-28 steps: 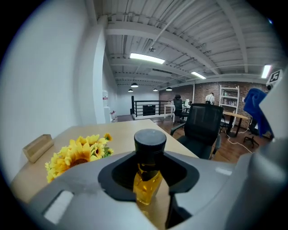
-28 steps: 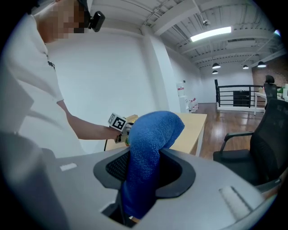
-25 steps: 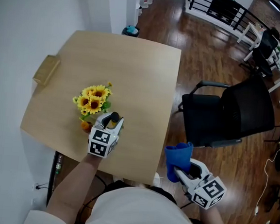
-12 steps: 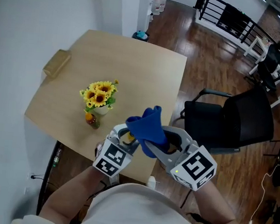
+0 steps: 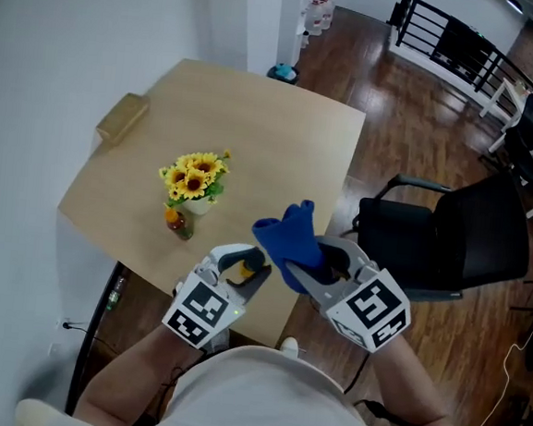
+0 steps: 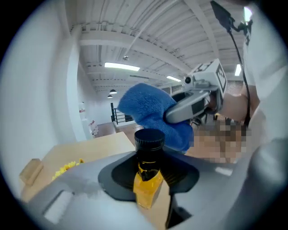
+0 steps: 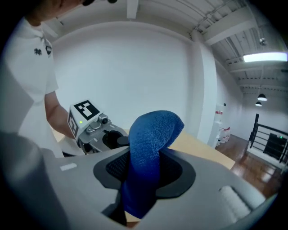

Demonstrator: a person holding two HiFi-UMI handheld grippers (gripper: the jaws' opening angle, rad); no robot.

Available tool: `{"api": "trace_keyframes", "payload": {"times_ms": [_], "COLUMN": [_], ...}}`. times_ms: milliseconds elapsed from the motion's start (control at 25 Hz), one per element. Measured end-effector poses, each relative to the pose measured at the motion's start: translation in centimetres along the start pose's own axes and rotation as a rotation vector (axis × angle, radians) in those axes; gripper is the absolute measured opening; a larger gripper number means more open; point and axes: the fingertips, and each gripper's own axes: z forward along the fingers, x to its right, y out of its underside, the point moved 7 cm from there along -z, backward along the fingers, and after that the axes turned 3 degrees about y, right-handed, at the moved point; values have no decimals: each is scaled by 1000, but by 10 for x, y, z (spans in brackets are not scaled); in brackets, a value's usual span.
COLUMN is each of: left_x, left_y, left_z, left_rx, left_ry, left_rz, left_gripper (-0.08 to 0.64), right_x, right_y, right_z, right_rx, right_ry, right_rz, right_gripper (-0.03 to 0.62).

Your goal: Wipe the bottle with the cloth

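My left gripper [image 5: 246, 269] is shut on a small bottle [image 6: 147, 177] of yellow liquid with a black cap [image 6: 149, 140], held in the air in front of the person. My right gripper [image 5: 316, 264] is shut on a blue cloth [image 5: 289, 242] that sticks up out of its jaws. In the left gripper view the blue cloth [image 6: 152, 113] hangs just behind the cap, and I cannot tell whether they touch. In the right gripper view the blue cloth [image 7: 149, 148] fills the jaws, and the left gripper [image 7: 92, 126] sits close at the left.
A light wooden table [image 5: 264, 133] lies below and ahead. On it stand a pot of sunflowers [image 5: 195, 177], a small orange-topped bottle [image 5: 178, 222] and a wooden block [image 5: 122, 117]. A black office chair [image 5: 468, 236] stands to the right on the dark wood floor.
A second ago the left gripper was down by the flowers and the right hung low past the table's edge. Both have since come up and together, bringing the cloth beside the bottle.
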Motion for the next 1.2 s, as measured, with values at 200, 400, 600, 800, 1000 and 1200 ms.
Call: {"api": "trace_keyframes", "payload": {"times_ms": [200,400,600,800,1000,1200], "left_x": [2,10,18,19,14,12], "left_y": [-40,-63,-80,-81,-70,-64], "left_z": [-20,-28,-37,-38,-35,-31], "left_rx": [106,129,158,158,124,138], "left_ry": [22,25,7,-33,-90,-93], "left_rz": [-101,-129,-169,-192,-207,-266], "left_gripper": [150,150,152,152,152,152], "right_x": [3,5,9,8,-17,-55], "right_y": [11,39,104,137,75,36], "right_z": [-10,-6,9,-6,-46,-49], "right_rx": [148,181,40,-24,128,184], "right_ry": [-62,-76,-90,-75,-113,-190], "right_rz": [154,244,295,309,161,19], "right_gripper": [155,153,153,153,153,153]}}
